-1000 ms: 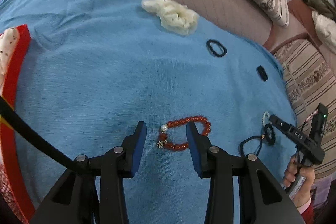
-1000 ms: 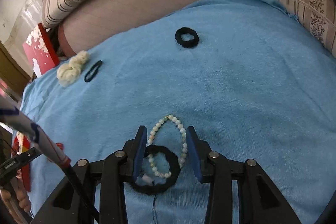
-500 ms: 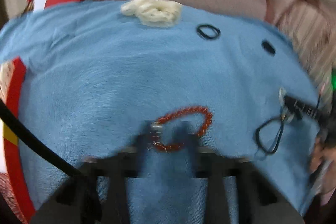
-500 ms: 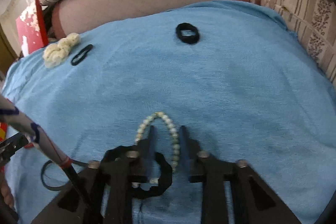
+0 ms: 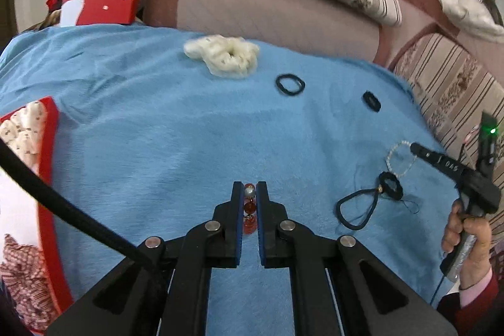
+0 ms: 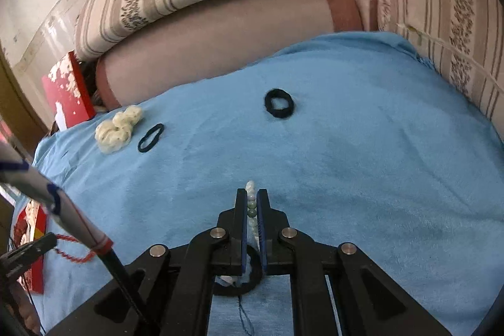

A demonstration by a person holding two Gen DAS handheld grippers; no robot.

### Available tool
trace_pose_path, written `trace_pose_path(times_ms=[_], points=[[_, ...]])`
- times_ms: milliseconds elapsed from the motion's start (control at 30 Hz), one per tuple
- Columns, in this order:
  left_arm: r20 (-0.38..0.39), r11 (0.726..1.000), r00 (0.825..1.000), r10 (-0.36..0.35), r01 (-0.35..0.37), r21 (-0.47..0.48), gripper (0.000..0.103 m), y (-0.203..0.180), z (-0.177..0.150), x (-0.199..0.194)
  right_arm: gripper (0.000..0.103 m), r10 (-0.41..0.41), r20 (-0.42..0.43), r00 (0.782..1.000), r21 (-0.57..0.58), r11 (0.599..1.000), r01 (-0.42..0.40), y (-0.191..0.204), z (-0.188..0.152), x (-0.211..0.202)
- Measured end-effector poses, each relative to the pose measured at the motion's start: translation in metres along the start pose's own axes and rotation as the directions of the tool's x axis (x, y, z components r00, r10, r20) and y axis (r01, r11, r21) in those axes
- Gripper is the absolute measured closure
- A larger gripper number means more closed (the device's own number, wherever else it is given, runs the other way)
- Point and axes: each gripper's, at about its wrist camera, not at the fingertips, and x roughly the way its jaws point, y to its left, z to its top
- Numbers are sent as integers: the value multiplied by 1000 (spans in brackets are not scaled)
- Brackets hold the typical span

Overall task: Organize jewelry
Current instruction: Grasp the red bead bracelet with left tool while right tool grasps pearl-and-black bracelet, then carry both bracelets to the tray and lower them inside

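the left gripper has its jaws nearly closed, pinching the red bead bracelet, whose red beads and one silver bead are stacked in the narrow gap between the pads. the right gripper is likewise nearly closed, clamped on the pale bead bracelet, a few beads poking out past its tips; a black scrunchie attached to it hangs behind the pads, near the jaw roots. both sit over a blue blanket. beyond the left tips, far ahead, lie a cream scrunchie and a thin black hair tie, with a small black hair tie further right. at the left gripper's left is a red box. a hand grips the right tool's handle, at the left gripper's right.
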Motion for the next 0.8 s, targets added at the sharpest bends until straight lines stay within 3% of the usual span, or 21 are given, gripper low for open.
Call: trace_pose_path(times_ms=[267,567,800], points=[[51,996,999,8,-3,-84,96,39,7,-38,97,15,28,999,-62,998,-13,24,-5,-11],[126,984,990,65,-42,-175,96,91,11,-86,97,103,87,991,-79,992,-96,69,-19,-50],[150,953,981,125,-77,-292,96,157,-1,-123,97,212,18,977,-138,968,-208,141,-36,-54]])
